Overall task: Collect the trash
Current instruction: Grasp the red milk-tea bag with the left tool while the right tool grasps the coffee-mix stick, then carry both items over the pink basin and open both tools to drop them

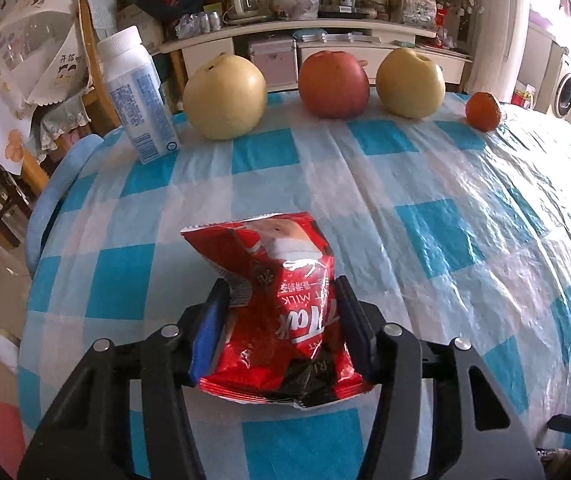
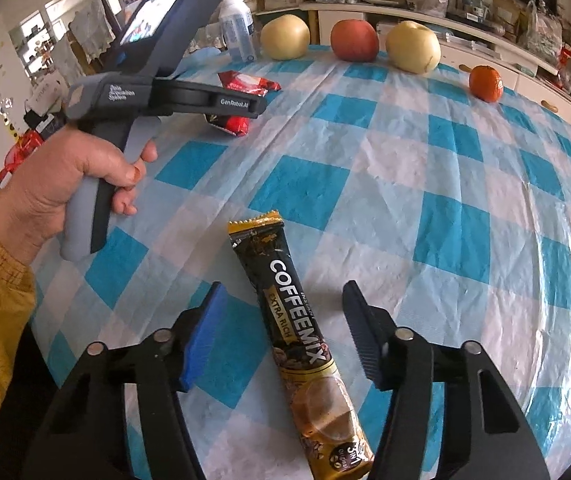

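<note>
A crumpled red snack wrapper (image 1: 281,300) lies on the blue-and-white checked tablecloth (image 1: 445,208), right in front of the left wrist camera. My left gripper (image 1: 282,284) has both pads against the wrapper's sides and squeezes it. In the right wrist view a black-and-gold coffee-mix sachet (image 2: 301,336) lies flat between the fingers of my right gripper (image 2: 284,286). There is a gap on each side, so the jaws stand open around it. The red wrapper (image 2: 241,80) also shows far left there, partly hidden by the other device, which a hand (image 2: 65,176) holds.
Along the far edge stand a white milk bottle (image 1: 137,96), two yellow pears (image 1: 225,96) (image 1: 410,82), a red apple (image 1: 333,84) and a small tangerine (image 1: 483,112). The table's rounded edge drops off at the left. Cluttered shelves fill the background.
</note>
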`<state>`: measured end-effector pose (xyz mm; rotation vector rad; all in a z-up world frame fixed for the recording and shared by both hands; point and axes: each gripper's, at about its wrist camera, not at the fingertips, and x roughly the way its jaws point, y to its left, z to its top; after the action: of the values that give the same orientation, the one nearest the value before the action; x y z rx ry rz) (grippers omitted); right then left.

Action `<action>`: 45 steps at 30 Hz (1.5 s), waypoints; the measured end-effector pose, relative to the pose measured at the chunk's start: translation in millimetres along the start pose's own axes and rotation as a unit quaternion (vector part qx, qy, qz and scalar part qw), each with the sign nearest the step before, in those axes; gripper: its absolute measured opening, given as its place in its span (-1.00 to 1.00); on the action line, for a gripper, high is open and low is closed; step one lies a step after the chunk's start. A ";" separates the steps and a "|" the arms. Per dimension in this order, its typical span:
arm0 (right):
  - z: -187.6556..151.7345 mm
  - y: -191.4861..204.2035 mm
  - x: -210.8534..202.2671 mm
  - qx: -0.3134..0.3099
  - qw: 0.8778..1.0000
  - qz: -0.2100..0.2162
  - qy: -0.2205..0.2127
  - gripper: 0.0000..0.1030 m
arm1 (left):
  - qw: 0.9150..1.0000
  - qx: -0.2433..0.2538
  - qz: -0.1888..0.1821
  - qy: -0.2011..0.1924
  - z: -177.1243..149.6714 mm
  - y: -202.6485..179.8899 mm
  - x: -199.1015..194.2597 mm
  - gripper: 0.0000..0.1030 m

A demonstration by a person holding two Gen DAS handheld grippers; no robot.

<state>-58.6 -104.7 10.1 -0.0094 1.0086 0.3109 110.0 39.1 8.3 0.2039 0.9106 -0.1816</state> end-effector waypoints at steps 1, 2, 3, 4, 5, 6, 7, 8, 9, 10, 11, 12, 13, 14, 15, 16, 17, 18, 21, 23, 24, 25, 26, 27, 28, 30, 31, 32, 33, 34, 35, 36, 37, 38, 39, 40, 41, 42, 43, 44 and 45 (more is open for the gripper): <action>-0.1 0.8 0.3 -0.004 1.000 -0.004 -0.001 0.11 | 1.000 0.002 0.000 0.000 -1.2 -0.8 -1.0 0.06; -0.2 1.3 0.6 -0.007 1.000 -0.007 -0.002 0.09 | 1.000 0.003 0.000 0.000 -1.6 -1.1 -1.9 0.06; 0.4 1.7 1.3 -0.009 1.000 -0.009 -0.002 0.08 | 1.000 0.005 0.000 0.000 -3.1 -2.2 -3.3 0.05; 0.9 2.0 1.8 -0.011 1.000 -0.013 -0.002 0.05 | 1.000 0.007 0.000 0.000 -5.0 -3.4 -5.0 0.05; 1.0 2.5 2.1 -0.016 1.000 -0.020 -0.003 -0.03 | 1.000 0.008 -0.001 -0.001 -7.5 -4.6 -7.0 0.05; 1.0 3.2 2.3 -0.021 0.999 -0.027 -0.004 -0.08 | 1.000 0.009 -0.002 -0.001 -10.3 -5.5 -9.3 0.05; 1.2 4.0 2.7 -0.025 0.999 -0.032 -0.005 -0.15 | 1.000 0.009 -0.003 -0.002 -12.7 -5.6 -11.1 0.05; 1.4 4.7 2.9 -0.030 0.999 -0.035 -0.006 -0.18 | 1.000 0.009 -0.004 -0.003 -15.7 -6.5 -13.4 0.05; 1.1 5.3 3.0 -0.033 0.999 -0.036 -0.006 -0.22 | 1.000 0.008 -0.005 -0.003 -18.0 -6.4 -14.3 0.05; 1.2 6.0 3.2 -0.036 0.999 -0.037 -0.007 -0.29 | 1.000 0.008 -0.007 -0.004 -22.2 -7.7 -17.7 0.05; 1.2 6.7 3.6 -0.038 0.998 -0.039 -0.008 -0.37 | 1.000 0.008 -0.008 -0.005 -24.4 -8.2 -19.5 0.05; 0.9 7.2 3.7 -0.040 0.998 -0.039 -0.009 -0.40 | 1.000 0.007 -0.010 -0.006 -28.6 -9.2 -23.0 0.05; 1.0 7.2 3.8 -0.040 0.998 -0.039 -0.010 -0.44 | 1.000 0.006 -0.011 -0.007 -31.9 -9.6 -25.6 0.05; 0.9 6.9 3.8 -0.040 0.998 -0.038 -0.010 -0.44 | 1.000 0.006 -0.012 -0.008 -34.9 -9.6 -28.3 0.05; 0.4 7.2 3.5 -0.040 0.998 -0.038 -0.010 -0.45 | 1.000 0.005 -0.013 -0.009 -37.7 -9.8 -30.6 0.05; 0.2 6.8 3.3 -0.038 0.999 -0.036 -0.011 -0.46 | 1.000 0.003 -0.015 -0.010 -41.8 -9.9 -34.0 0.05; 0.1 6.4 3.4 -0.037 0.999 -0.035 -0.012 -0.46 | 1.000 0.002 -0.016 -0.011 -45.2 -9.4 -37.1 0.05; 0.2 6.2 3.6 -0.037 0.999 -0.034 -0.013 -0.46 | 1.000 0.001 -0.016 -0.013 -48.2 -8.6 -40.0 0.05; -0.6 6.7 3.1 -0.039 0.999 -0.025 -0.019 -0.46 | 1.000 -0.006 -0.017 -0.018 -57.0 -3.8 -51.2 0.05; -0.8 8.4 4.3 -0.039 0.999 -0.021 -0.023 -0.46 | 0.999 -0.015 -0.020 -0.023 -63.0 0.7 -60.2 0.05; -0.9 9.5 4.2 -0.041 0.999 -0.023 -0.024 -0.47 | 0.999 -0.018 -0.020 -0.027 -66.5 3.4 -65.9 0.05; -0.6 10.2 4.5 -0.041 0.999 -0.024 -0.025 -0.47 | 0.999 -0.020 -0.020 -0.029 -68.7 5.1 -69.5 0.05; -0.4 10.2 4.7 -0.039 0.999 -0.023 -0.026 -0.47 | 0.999 -0.024 -0.020 -0.031 -71.2 7.8 -73.7 0.05; -0.5 10.0 4.5 -0.037 0.999 -0.022 -0.027 -0.47 | 0.999 -0.028 -0.022 -0.033 -73.7 10.5 -77.3 0.05; -0.4 9.6 4.4 -0.034 0.999 -0.020 -0.028 -0.47 | 0.999 -0.033 -0.022 -0.036 -76.6 14.1 -81.8 0.05; -0.3 9.7 3.4 -0.032 0.999 -0.017 -0.032 -0.47 | 0.998 -0.042 -0.024 -0.041 -82.0 20.8 -88.1 0.05; 0.0 9.6 3.1 -0.029 0.999 -0.015 -0.034 -0.48 | 0.998 -0.047 -0.025 -0.042 -85.5 25.5 -91.4 0.05; 0.3 9.0 2.9 -0.026 0.999 -0.012 -0.035 -0.49 | 0.997 -0.050 -0.026 -0.044 -87.1 27.9 -92.9 0.05; 0.5 8.5 2.8 -0.022 0.999 -0.009 -0.036 -0.49 | 0.997 -0.055 -0.026 -0.047 -89.8 32.0 -95.5 0.05; 1.5 7.7 2.9 -0.017 0.999 -0.005 -0.038 -0.50 | 0.997 -0.058 -0.026 -0.049 -91.9 34.7 -97.1 0.05; 2.2 7.5 2.8 -0.012 0.999 -0.002 -0.039 -0.50 | 0.996 -0.062 -0.026 -0.051 -93.9 37.9 -98.7 0.05; 3.5 7.1 2.7 -0.008 0.999 0.000 -0.041 -0.51 | 0.996 -0.066 -0.025 -0.052 -95.9 40.7 -99.6 0.05; 3.7 7.8 2.1 -0.006 0.999 0.001 -0.043 -0.52 | 0.996 -0.068 -0.024 -0.053 -98.4 44.5 -100.8 0.05; 4.3 7.9 1.7 -0.004 0.999 0.003 -0.045 -0.52 | 0.996 -0.069 -0.022 -0.054 -99.4 46.3 -101.7 0.05; 4.8 8.3 1.4 -0.001 0.999 0.005 -0.046 -0.52 | 0.996 -0.069 -0.018 -0.055 -101.0 49.3 -102.6 0.05; 5.7 8.7 0.9 0.002 0.999 0.009 -0.048 -0.53 | 0.996 -0.070 -0.016 -0.056 -102.0 51.8 -103.5 0.05; 5.9 9.1 0.6 0.004 0.999 0.011 -0.048 -0.54 | 0.996 -0.072 -0.014 -0.056 -102.8 54.1 -104.4 0.05; 6.8 9.2 0.3 0.008 0.999 0.015 -0.050 -0.55 | 0.996 -0.073 -0.012 -0.056 -103.5 56.2 -104.7 0.05; 7.3 9.0 -0.2 0.012 0.998 0.018 -0.051 -0.55 | 0.996 -0.075 -0.010 -0.057 -104.3 58.6 -105.4 0.05; 8.3 8.7 -0.8 0.016 0.998 0.022 -0.053 -0.55 | 0.995 -0.075 -0.008 -0.058 -104.6 60.7 -106.4 0.05; 9.3 8.6 -1.5 0.020 0.998 0.026 -0.055 -0.55 | 0.995 -0.075 -0.006 -0.060 -104.9 62.2 -107.5 0.05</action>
<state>-53.9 -95.5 17.5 0.0701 0.9063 0.3344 -19.5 133.0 37.5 0.0488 0.8027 -0.1343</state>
